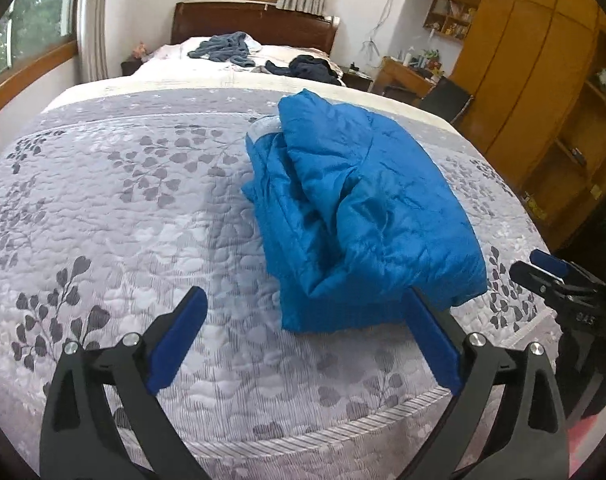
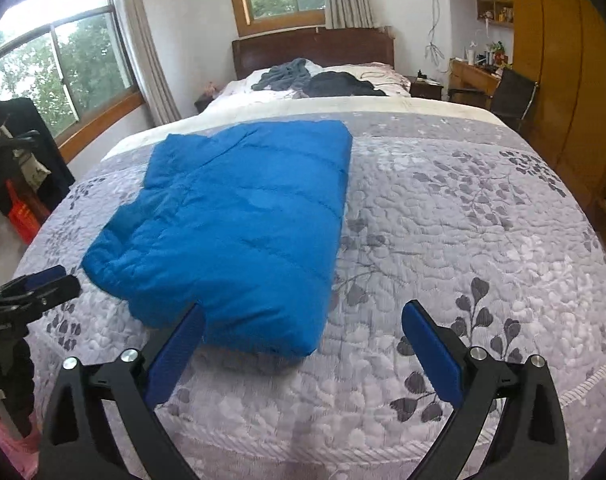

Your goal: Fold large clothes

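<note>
The blue padded jacket (image 1: 359, 208) lies folded on the grey quilt with leaf pattern (image 1: 123, 200) that covers the bed; in the left wrist view it is in the centre and a little to the right of the frame, with loose folds on its left side; in the right wrist view the same jacket (image 2: 239, 224) fills the centre-left of the frame as a flat, nearly rectangular bundle, its near edge low in the frame.

The left gripper (image 1: 309, 340) is at the bottom of its own view with the two blue fingers wide apart and nothing between them; the right finger's tip overlaps the near edge of the jacket in the picture, but I cannot tell if it touches; it shows also at the left edge of the right wrist view. The right gripper (image 2: 303, 344) is also spread apart and empty; its left finger tip overlaps the near edge of the jacket, contact unclear; its right finger is over bare quilt.

At the top of both frames, on the far part of the bed before the dark headboard (image 2: 313, 50), lie a grey-blue garment (image 1: 223, 50) and a dark garment (image 1: 307, 68); a wooden wardrobe (image 1: 543, 92) stands along the right side.
</note>
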A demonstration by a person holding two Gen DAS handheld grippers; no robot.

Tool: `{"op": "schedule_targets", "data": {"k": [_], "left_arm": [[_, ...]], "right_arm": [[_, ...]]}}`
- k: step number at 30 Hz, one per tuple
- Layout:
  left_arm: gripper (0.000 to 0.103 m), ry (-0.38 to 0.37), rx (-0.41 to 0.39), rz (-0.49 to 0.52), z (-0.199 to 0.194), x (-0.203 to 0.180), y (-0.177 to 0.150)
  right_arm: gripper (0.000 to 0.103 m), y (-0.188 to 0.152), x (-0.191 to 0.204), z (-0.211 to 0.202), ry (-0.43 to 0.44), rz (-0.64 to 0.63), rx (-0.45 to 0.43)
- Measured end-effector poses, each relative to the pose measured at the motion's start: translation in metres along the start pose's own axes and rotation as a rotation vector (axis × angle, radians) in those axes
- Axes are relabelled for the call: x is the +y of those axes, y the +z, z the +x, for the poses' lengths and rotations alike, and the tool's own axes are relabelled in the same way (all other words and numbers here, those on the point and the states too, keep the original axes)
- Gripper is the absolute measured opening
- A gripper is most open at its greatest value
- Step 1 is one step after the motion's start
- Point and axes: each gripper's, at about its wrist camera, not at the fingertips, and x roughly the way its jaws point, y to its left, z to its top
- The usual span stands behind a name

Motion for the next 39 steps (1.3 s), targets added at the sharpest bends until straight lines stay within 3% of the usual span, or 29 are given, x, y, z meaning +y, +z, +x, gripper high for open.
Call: {"op": "schedule_targets", "data": {"k": [14, 39], "left_arm": [[0.097, 0.127, -0.034, 0.021, -0.021, -0.013, -0.012], [0.097, 0.191, 0.0, 0.019, -0.018, -0.014, -0.032]], "right_arm": [[0.099, -0.014, 0.009, -0.01, -0.036, 0.006, 0.026], [0.099, -0.025, 0.013, -0.003, -0.063, 0.013, 0.076]]}}
